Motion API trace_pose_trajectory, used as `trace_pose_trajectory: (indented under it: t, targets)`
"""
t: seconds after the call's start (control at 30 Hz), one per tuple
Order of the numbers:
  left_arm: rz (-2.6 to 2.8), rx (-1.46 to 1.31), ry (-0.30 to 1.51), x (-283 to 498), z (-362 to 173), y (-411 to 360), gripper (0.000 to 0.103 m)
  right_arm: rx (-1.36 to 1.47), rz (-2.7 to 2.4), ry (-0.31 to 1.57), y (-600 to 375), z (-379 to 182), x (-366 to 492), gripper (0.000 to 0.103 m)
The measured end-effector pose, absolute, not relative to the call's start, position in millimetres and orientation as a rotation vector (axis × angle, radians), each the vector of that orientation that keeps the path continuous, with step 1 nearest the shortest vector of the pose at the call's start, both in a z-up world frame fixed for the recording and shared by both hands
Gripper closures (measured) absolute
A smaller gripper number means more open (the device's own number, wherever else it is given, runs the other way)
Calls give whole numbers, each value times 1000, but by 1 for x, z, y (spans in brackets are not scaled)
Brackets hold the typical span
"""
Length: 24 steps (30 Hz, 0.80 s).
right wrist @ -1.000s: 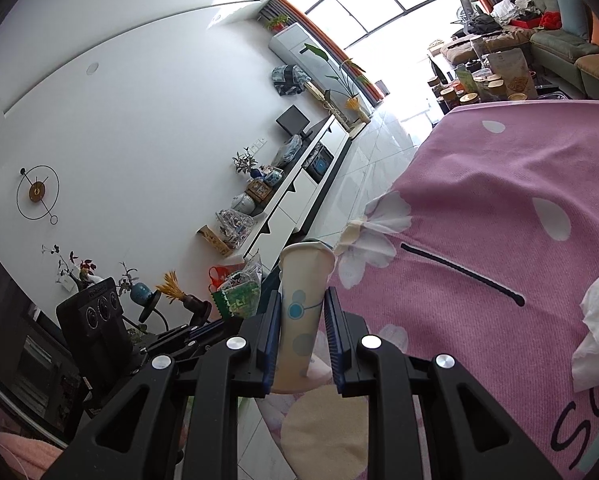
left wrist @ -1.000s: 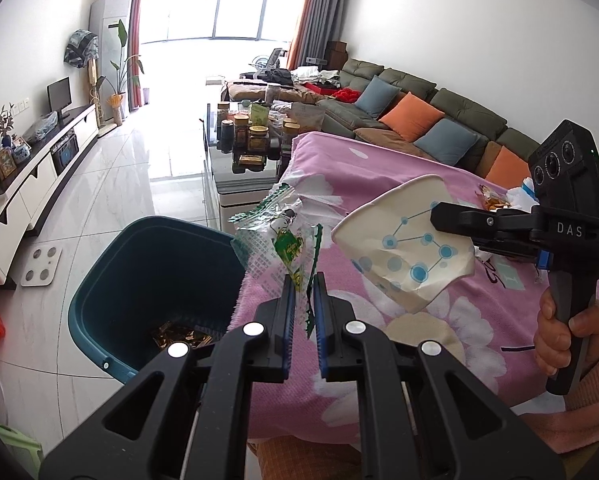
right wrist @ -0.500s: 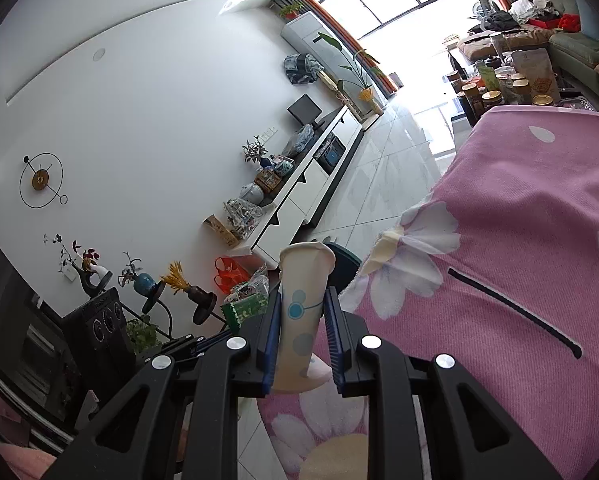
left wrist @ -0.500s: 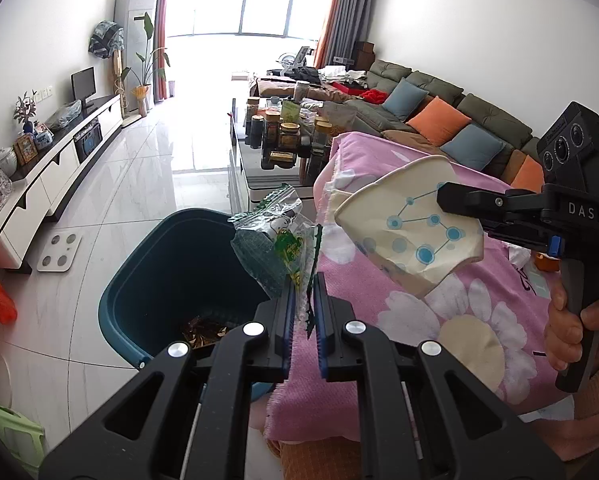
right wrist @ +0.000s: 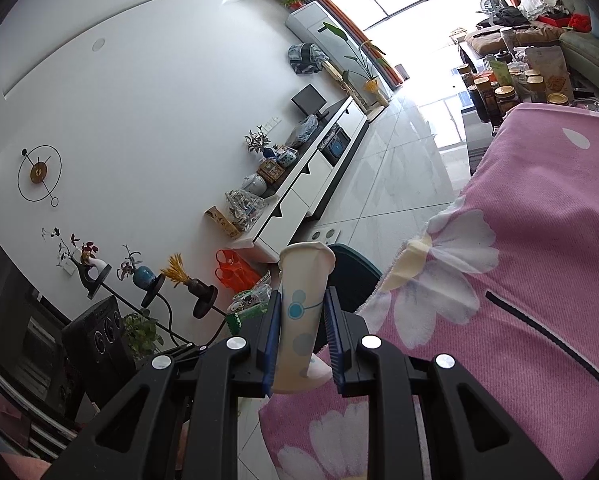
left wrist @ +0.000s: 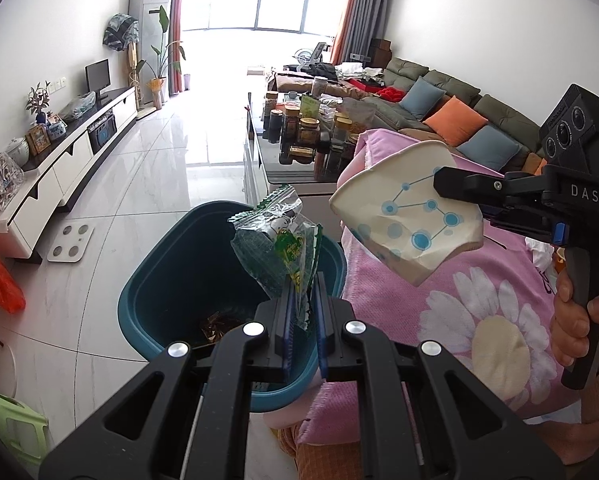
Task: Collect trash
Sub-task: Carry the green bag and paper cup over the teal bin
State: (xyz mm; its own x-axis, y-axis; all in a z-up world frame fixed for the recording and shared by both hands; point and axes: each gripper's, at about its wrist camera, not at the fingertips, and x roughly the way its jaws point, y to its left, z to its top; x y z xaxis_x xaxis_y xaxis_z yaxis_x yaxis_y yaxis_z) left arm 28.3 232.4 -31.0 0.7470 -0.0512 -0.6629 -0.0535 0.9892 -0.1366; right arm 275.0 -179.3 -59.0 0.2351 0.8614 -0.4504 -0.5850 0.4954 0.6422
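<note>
Left tool (left wrist: 303,312) clamped on green snack wrapper (left wrist: 277,248), centre frame, wrapper standing up from pads, directly over open teal bin (left wrist: 155,292). Right tool (right wrist: 302,338) clamped on flattened paper cup (right wrist: 301,320), lower centre, cup upright between pads, rim above tips. Pink floral blanket (right wrist: 519,280) at right. Bin on floor, against blanket edge.

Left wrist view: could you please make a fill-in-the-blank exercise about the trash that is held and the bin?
1. The left tongs are shut on a green snack ____.
2. The right tongs squeeze a flattened paper ____ with blue dots.
3. The teal trash bin stands on the floor beside a table with a ____ flowered cloth.
4. The wrapper hangs above the ____.

Missing words: wrapper; cup; pink; bin
</note>
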Motion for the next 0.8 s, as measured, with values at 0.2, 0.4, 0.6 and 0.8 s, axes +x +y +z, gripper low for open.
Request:
trace_pose_trajectory:
  t: [0.2,0.4,0.6,0.8]
  targets:
    - [19,-151,737,32,-35,234,93,366,1030,879,-167,-60,275,83]
    - [37,-152,749,37,-39,237,93,356,1030,891,-156,-61,278,83]
    - [55,-155,767,42,-46,241,93,355,1024,909,-147,-64,283,83]
    - [62,-164,783,48,-52,245,93,356,1011,930,-139,-70,284,83]
